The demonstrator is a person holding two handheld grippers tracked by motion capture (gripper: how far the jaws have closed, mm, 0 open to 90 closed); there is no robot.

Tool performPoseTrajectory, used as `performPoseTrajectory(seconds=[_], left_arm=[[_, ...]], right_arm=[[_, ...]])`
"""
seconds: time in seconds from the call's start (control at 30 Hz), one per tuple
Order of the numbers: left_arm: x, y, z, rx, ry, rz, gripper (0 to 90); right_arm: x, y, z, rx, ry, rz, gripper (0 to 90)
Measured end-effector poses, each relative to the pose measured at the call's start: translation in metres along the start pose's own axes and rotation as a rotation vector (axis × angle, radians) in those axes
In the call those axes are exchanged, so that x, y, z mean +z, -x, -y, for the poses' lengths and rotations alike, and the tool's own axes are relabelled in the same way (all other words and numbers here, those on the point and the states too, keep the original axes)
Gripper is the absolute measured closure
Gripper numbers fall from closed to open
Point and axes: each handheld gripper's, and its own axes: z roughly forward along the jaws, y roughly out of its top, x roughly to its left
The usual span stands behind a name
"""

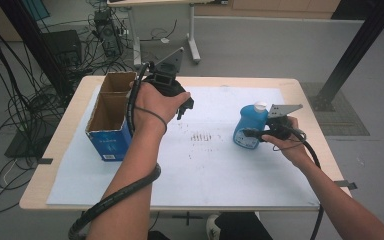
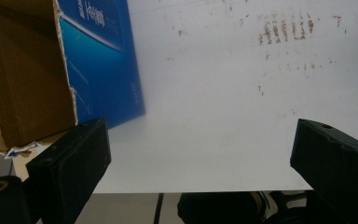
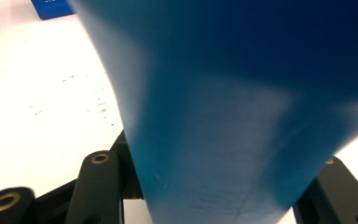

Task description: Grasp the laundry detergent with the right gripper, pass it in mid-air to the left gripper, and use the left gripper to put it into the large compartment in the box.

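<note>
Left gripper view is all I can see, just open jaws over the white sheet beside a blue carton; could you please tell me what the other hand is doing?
Observer: The right gripper is closed on a blue bottle, which stands on the white sheet.
Operator: Thank you. Is the bottle capped?
Observer: Yes, a white cap sits on top.
Operator: And is the carton open?
Observer: Yes, the carton is open at the top, with a divider making two compartments.
</note>
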Motion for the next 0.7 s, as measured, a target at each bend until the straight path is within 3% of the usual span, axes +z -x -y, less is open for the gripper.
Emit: performPoseTrajectory(seconds=[0.7], left_arm=[[0.002,0.0043,-0.0023,0.011,-0.008,-0.006,5.4]], right_arm=[[0.0,-0.0005,0.0003,0.0,0.003,0.004,46.3]])
